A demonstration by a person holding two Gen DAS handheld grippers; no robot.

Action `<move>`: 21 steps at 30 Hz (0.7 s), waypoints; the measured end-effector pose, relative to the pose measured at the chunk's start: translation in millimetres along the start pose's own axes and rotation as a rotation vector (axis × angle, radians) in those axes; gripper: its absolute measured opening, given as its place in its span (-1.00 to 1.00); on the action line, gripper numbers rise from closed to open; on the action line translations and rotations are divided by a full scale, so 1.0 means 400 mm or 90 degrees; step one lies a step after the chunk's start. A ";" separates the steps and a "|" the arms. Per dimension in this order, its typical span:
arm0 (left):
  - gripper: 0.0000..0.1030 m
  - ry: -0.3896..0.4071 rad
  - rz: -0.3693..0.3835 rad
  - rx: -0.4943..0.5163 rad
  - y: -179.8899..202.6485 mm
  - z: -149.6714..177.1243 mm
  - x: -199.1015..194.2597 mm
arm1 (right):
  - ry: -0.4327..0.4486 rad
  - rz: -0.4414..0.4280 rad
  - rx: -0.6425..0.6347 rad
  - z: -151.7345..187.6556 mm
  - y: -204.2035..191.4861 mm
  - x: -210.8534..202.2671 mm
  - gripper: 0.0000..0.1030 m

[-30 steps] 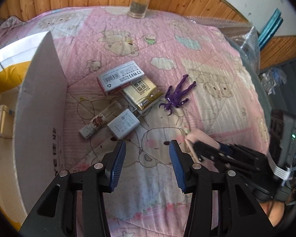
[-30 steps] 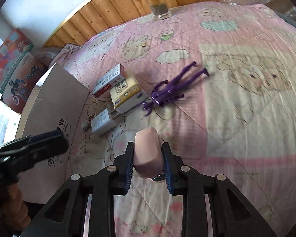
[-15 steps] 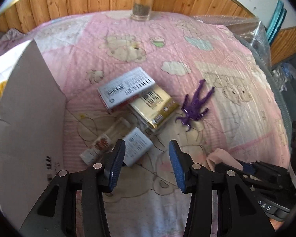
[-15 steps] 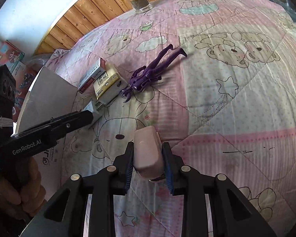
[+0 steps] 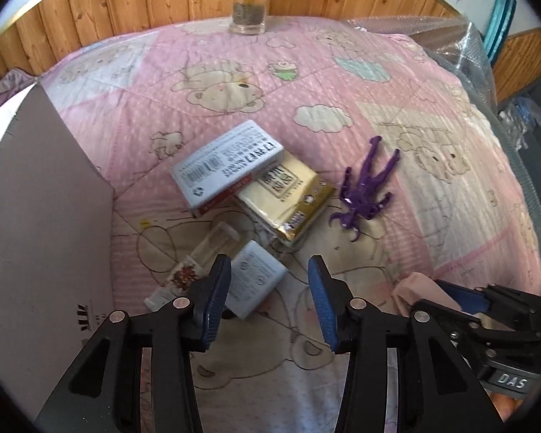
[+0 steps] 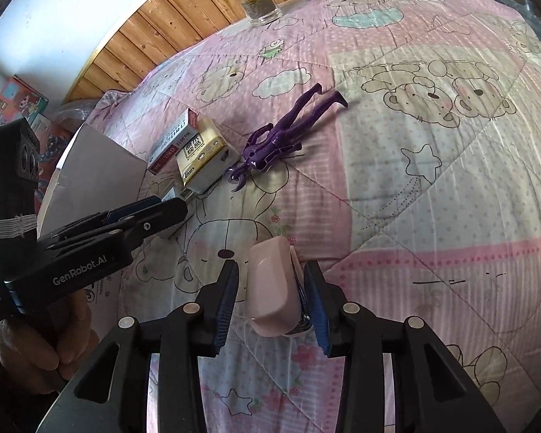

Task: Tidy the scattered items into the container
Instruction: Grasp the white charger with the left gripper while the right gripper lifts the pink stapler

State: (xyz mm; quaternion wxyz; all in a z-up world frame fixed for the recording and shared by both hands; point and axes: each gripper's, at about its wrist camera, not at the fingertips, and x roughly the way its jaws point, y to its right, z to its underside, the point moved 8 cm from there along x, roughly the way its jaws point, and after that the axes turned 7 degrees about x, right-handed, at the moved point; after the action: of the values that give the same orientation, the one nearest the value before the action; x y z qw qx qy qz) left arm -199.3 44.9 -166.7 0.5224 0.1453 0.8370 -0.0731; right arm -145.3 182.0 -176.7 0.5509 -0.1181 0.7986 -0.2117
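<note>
On the pink quilt lie a white-and-red box (image 5: 227, 166), a gold box (image 5: 288, 195), a purple figure (image 5: 368, 187), a clear tube (image 5: 198, 263) and a small pale box (image 5: 256, 281). My left gripper (image 5: 268, 288) hangs low over the small pale box. Its jaws are closing a little, with the box's corner between them and untouched. The cardboard container's flap (image 5: 36, 216) stands to the left. My right gripper (image 6: 270, 281) is opening around a pink oblong case (image 6: 270, 285), and a gap shows beside the left pad. The purple figure (image 6: 281, 137) lies beyond it.
A glass jar (image 5: 249, 0) stands at the quilt's far edge against the wood panelling. Bubble wrap (image 5: 469, 47) is heaped at the right. Colourful boxes (image 6: 18, 104) sit beyond the container. A hand holds the left gripper (image 6: 162, 209) at the left of the right wrist view.
The right jaws, pressed on the pink case before, have spread apart from it. The left gripper has come down closer over the small pale box and the tube.
</note>
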 end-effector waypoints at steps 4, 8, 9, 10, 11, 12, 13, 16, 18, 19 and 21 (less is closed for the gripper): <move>-0.01 -0.059 0.005 0.018 0.006 0.028 0.050 | 0.002 0.003 -0.005 0.000 -0.005 0.000 -0.08; -0.27 -0.062 0.045 -0.002 0.018 0.026 0.054 | -0.005 -0.003 -0.017 0.004 -0.019 0.009 -0.08; -0.27 -0.060 0.062 -0.019 0.017 0.023 0.055 | -0.005 -0.003 -0.019 0.005 -0.020 0.010 -0.08; -0.26 -0.059 0.061 -0.032 0.009 0.020 0.059 | -0.004 -0.001 -0.019 0.004 -0.019 0.009 -0.08; -0.22 -0.060 0.053 -0.045 -0.002 0.018 0.069 | -0.001 0.003 -0.018 0.003 -0.015 0.008 -0.08; -0.22 -0.064 0.053 -0.060 -0.013 0.018 0.084 | 0.001 0.007 -0.016 0.000 -0.011 0.009 -0.07; -0.22 -0.050 0.056 -0.070 -0.017 0.011 0.086 | 0.002 0.009 -0.013 -0.002 -0.007 0.010 -0.07; -0.39 -0.057 0.026 -0.041 -0.004 0.009 0.095 | 0.000 0.024 -0.032 -0.003 -0.007 0.024 -0.19; -0.39 -0.058 0.022 -0.040 0.007 0.008 0.089 | 0.008 0.041 -0.066 -0.004 -0.019 0.030 -0.47; -0.40 -0.061 0.027 -0.049 0.007 0.013 0.088 | 0.013 0.044 -0.077 -0.004 -0.024 0.030 -0.47; -0.40 -0.063 0.042 -0.067 0.010 0.021 0.075 | 0.025 0.037 -0.074 -0.008 -0.027 0.022 -0.47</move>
State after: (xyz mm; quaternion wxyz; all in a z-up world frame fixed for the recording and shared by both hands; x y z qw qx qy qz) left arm -203.2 51.6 -197.3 0.5723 0.1411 0.8076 -0.0191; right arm -152.2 169.5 -178.2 0.5332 -0.1225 0.8234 -0.1508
